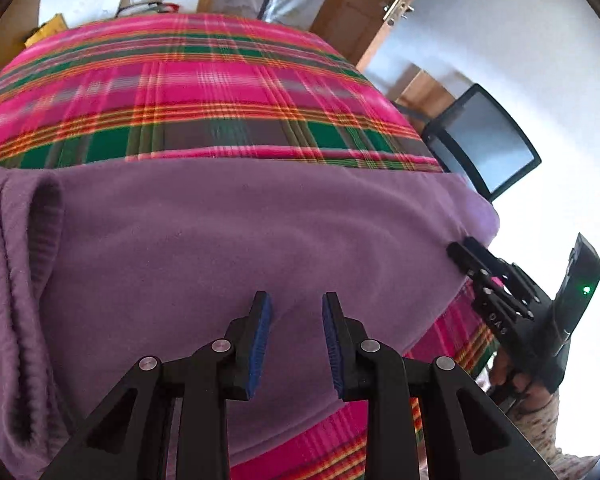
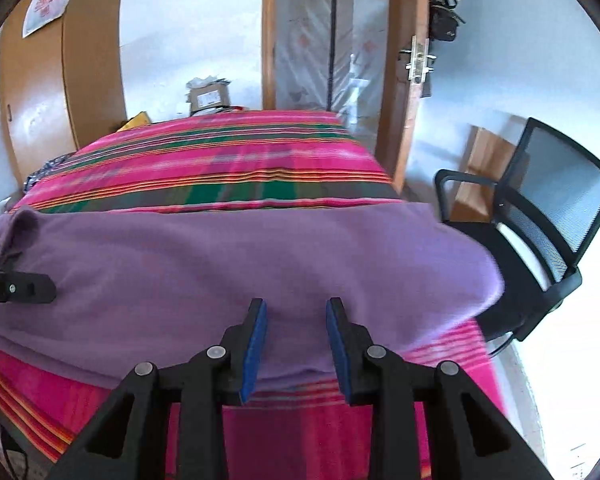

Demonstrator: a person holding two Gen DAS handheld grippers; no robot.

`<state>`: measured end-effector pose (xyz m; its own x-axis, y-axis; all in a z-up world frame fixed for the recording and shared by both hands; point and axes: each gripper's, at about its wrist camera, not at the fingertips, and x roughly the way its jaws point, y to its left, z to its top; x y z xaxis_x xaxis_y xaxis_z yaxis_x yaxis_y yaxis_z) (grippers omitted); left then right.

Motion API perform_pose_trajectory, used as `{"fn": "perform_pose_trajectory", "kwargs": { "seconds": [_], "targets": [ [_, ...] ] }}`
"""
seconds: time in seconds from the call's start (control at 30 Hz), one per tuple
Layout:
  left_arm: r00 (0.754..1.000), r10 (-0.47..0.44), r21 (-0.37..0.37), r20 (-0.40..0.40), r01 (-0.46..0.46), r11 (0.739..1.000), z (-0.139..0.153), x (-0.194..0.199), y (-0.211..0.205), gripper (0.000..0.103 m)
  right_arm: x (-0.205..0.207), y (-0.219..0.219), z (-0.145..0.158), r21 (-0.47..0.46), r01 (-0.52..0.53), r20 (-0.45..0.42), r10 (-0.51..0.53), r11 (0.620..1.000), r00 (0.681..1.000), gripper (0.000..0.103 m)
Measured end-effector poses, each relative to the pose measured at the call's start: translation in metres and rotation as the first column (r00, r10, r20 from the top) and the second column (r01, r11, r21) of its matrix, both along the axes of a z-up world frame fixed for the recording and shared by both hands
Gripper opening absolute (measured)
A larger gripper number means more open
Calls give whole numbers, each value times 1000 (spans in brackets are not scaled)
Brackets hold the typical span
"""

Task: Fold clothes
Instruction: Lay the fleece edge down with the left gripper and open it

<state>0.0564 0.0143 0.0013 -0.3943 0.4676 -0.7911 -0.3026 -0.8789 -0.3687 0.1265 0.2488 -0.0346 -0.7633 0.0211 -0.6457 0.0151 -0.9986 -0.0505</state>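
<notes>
I count one garment, one bed cover, one chair and two grippers. The garment is a purple sweater (image 1: pixel 228 240), soft and fleecy, with a ribbed cuff or hem rolled open on the side toward my left hand. It lies flat on the pink, green and orange plaid blanket (image 1: pixel 188 92), near the blanket's closest edge, and its surface is smooth apart from a few shallow creases. Its long axis runs side to side across the blanket, parallel to that near edge, with the ribbed end pointing left and the plain end reaching the blanket's right-hand side, where it droops over toward the black mesh chair (image 2: pixel 556 216).

My left gripper (image 1: pixel 296 316) hovers above the sweater's near half with its blue-padded fingers spread apart and nothing between them; only purple cloth shows through the gap. My right gripper (image 2: pixel 296 320) sits over the sweater's near hem, fingers likewise spread and holding nothing, the hem line and a strip of blanket visible just below the tips. From the left wrist view I see the right gripper at the sweater's right edge; from the right wrist view the left one appears beside the ribbed end.
</notes>
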Motion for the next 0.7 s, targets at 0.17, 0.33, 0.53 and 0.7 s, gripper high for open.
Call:
{"fn": "perform_pose_trajectory", "kwargs": {
  "seconds": [0.17,0.33,0.53,0.7],
  "targets": [
    [999,-45,7,0,45,999,-1,7,11,28,7,29,1,32,74,-19,-74,997,997,45],
    [996,-89,19,0,89,996,-2,15,22,28,8,62,0,-20,144,-15,-145,989,989,47],
    [993,-118,37,5,117,992,-4,13,32,28,7,85,3,-110,175,-10,-177,978,984,47],
    [992,-122,75,16,120,990,-6,9,36,39,2,105,3,-209,195,5,-198,958,980,47]
  ]
}}
